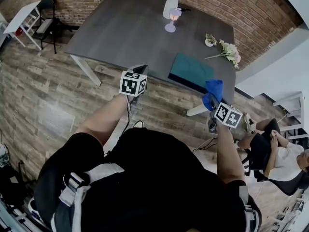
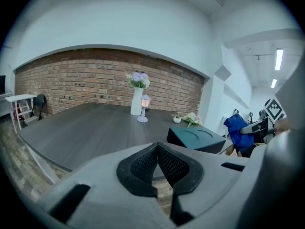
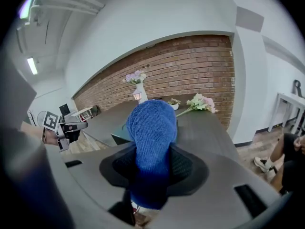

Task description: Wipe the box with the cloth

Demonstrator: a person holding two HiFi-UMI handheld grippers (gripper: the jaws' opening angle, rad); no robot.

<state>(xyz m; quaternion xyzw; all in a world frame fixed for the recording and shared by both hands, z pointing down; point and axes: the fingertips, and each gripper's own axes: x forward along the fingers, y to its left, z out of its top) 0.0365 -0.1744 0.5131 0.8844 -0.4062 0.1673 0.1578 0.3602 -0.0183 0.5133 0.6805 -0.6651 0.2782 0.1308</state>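
At the near right corner of the table (image 1: 120, 33) lies the dark teal box (image 1: 191, 70), close to the edge. The right gripper (image 3: 151, 168) is clenched on a bunched blue cloth (image 3: 151, 123), held in the air just off that corner, clear of the box. The left gripper (image 2: 158, 163) is pinched together on nothing, apart from the box. A hard swipe could shove the unbraced box over the edge, or drag the cloth from the jaws.

Head view looks steeply down; both gripper views face the table (image 1: 125, 28).
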